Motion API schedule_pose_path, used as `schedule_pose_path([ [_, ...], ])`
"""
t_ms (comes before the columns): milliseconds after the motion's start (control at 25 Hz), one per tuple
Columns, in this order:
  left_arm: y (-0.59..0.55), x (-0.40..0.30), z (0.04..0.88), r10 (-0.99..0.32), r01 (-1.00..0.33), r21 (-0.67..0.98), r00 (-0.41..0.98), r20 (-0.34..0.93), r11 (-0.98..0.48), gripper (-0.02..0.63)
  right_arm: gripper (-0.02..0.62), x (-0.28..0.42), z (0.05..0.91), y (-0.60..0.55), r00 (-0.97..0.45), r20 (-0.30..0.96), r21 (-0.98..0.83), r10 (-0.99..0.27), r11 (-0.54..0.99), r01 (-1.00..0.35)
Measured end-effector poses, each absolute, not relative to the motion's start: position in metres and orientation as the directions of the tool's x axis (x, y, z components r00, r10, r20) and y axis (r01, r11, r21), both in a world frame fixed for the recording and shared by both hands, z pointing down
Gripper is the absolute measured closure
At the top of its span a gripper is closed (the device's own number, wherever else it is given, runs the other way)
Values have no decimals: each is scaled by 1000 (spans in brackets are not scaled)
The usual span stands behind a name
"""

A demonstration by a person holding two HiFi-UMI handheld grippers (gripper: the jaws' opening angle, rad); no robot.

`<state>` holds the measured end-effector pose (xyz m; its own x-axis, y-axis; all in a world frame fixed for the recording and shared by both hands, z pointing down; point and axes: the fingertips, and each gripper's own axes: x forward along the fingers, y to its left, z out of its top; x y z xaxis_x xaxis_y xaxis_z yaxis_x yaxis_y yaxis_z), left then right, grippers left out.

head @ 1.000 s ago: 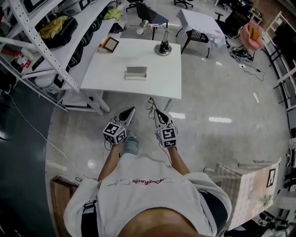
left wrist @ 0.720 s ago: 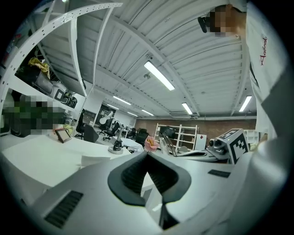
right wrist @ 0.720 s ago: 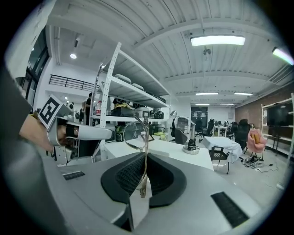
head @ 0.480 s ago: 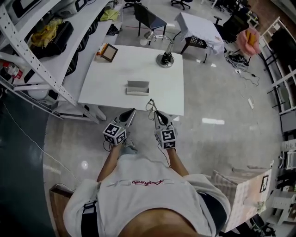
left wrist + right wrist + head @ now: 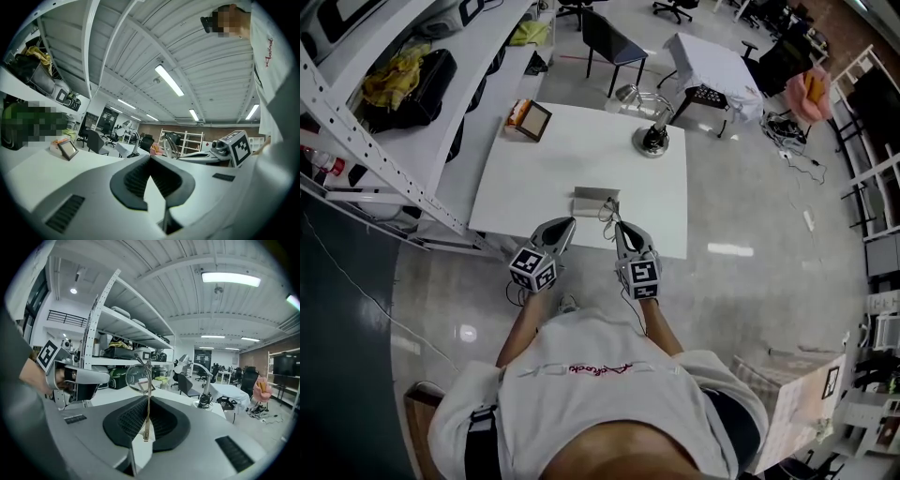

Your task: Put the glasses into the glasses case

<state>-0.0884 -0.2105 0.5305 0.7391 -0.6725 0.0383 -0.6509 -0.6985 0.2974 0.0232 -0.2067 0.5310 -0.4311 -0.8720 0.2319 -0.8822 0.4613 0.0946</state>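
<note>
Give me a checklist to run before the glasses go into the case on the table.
1. Grip on the glasses: the right hand-held gripper is shut on one temple arm, with a lens out past the tips. ok
2. Left hand-held gripper free: jaws together, nothing between them. ok
3. Case in reach: it lies near the table's front edge, just ahead of both grippers. ok
4. Case open: too small to tell in the head view. cannot tell
5. Room around the case: the lamp and the small frame stand at the far side. ok
</note>
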Motion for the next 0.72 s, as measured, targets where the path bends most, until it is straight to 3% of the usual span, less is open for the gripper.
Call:
schedule_pose_path([
  [720, -272, -67, 554, -620, -608, 308, 782, 71, -732, 598, 583, 44, 557, -261, -384, 265, 91, -884, 420, -903],
])
